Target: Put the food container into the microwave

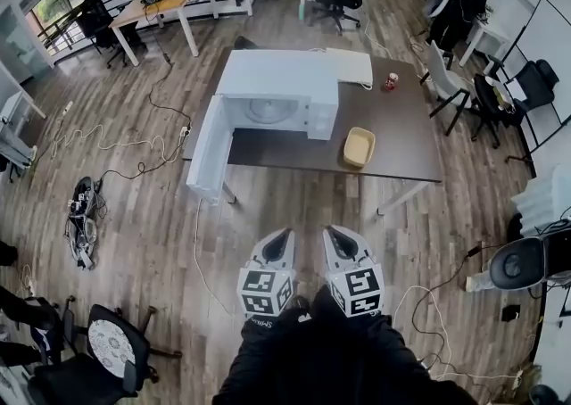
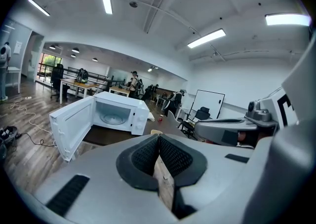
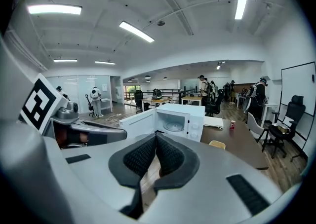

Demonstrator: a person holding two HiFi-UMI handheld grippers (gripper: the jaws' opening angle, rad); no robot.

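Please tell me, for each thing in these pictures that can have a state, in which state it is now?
microwave door: swung wide open.
microwave: nothing inside except its glass plate.
food container: on the table, outside the microwave, no lid, looks empty.
red can: upright on the table.
left tool: shut, holding nothing.
right tool: shut, holding nothing.

**Head view.** The person's sleeves [image 1: 339, 363] are cut off by the lower edge. The food container [image 1: 359, 146] on the tabletop [image 1: 401, 140] is too small to tell its contents, and the print on the red can [image 1: 391, 81] is illegible.

**Left gripper view.** The left claw [image 2: 159, 136] hides all but a sliver of the container.
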